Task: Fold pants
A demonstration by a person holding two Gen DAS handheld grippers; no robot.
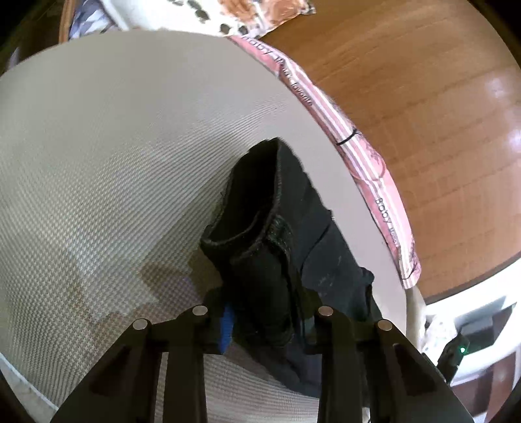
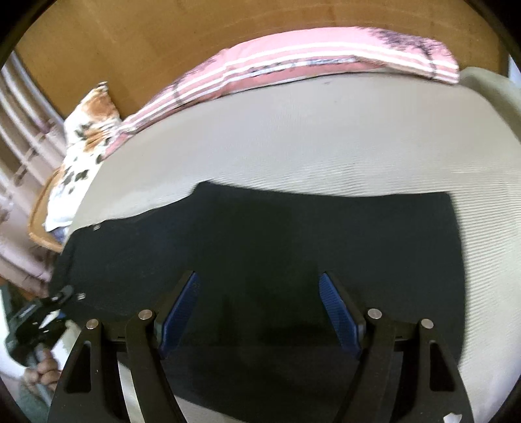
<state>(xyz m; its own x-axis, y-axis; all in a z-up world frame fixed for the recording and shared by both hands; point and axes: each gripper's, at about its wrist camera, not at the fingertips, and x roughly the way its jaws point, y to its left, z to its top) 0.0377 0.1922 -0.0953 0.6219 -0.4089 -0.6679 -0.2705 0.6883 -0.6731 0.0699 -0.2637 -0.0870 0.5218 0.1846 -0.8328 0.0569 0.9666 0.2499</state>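
Black fabric pants (image 2: 260, 234) are spread on a ribbed cream mattress (image 2: 325, 136).
Their waistband is pinched by the left gripper (image 1: 263, 322); the right gripper (image 2: 259, 312) is held open above. A pink striped cloth (image 2: 293, 65) is bunched alongside.

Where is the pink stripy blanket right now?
The pink striped blanket lies along the far edge of the cream mattress, against the wooden board, beyond the black pants.

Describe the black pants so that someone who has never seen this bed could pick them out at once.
Start at the pale woven bed cover that fills both views, with a pink striped cloth along its far edge by the brown wooden board. The black pants lie spread across the cover nearer the camera. They are the only dark, plain item; the other fabrics are pink-striped or white with orange and black blotches.
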